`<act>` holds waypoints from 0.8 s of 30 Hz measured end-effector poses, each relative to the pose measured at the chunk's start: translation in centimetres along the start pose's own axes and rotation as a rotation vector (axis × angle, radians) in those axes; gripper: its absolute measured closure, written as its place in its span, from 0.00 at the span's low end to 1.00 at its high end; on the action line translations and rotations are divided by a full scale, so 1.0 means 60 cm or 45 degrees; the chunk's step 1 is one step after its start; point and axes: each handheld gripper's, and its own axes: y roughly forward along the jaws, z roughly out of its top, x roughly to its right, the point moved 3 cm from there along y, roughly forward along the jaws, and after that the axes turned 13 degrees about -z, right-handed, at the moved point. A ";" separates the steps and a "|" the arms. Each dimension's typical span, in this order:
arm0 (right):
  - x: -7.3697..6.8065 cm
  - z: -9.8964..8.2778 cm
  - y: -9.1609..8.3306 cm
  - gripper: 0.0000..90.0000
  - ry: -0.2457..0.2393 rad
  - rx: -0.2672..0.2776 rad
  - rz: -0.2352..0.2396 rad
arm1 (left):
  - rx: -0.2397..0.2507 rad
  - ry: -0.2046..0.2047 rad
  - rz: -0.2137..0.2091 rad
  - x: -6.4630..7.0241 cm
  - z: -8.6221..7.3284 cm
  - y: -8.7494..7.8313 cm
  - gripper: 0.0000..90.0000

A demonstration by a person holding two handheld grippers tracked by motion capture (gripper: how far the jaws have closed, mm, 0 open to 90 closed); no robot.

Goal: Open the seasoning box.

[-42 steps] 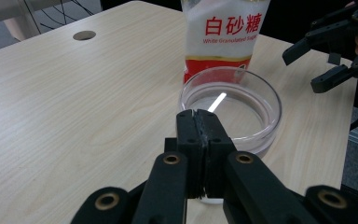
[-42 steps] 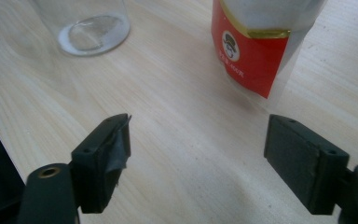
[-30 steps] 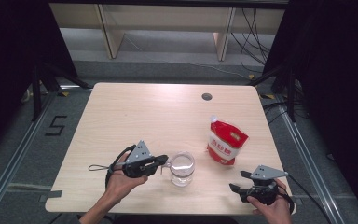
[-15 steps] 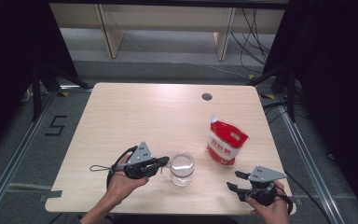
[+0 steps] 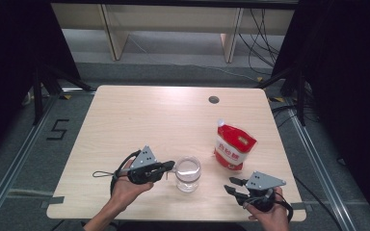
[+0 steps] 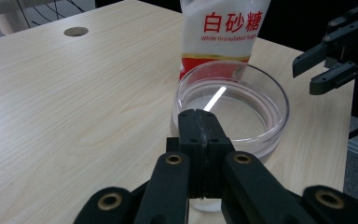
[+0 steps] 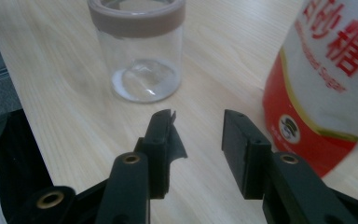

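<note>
A clear glass jar (image 5: 188, 173) stands near the front of the surface, a sugar pouch (image 5: 233, 148) just beside it. The left tongs (image 5: 169, 165), closed empty, touch its rim. The right tongs (image 5: 236, 186), half-open, have been closing on nothing. The jar is judged rigid, slippery, breakable, best held across its wall.

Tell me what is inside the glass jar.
The glass jar looks empty: its clear bottom shows through the open mouth, with one bright reflected streak. The shut left gripper covers the near wall, so the part right behind it stays hidden.

Glass jar (image 5: 188, 173), sugar pouch (image 5: 233, 146), table (image 5: 149, 120)
</note>
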 end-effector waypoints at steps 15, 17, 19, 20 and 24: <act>-0.032 0.035 0.031 0.82 -0.088 0.056 0.039 | 0.010 0.001 0.031 0.000 -0.001 -0.003 0.99; -0.033 0.038 0.034 0.83 -0.090 0.062 0.046 | 0.009 0.002 0.032 0.000 -0.002 -0.004 0.99; -0.035 0.041 0.037 0.85 -0.083 0.066 0.046 | 0.006 0.004 0.033 -0.001 -0.003 -0.004 0.99; -0.036 0.044 0.042 0.86 -0.094 0.076 0.060 | 0.008 0.006 0.032 0.000 -0.003 -0.003 0.99; -0.037 0.047 0.046 0.87 -0.091 0.080 0.059 | 0.009 0.002 0.028 0.001 -0.003 -0.003 0.99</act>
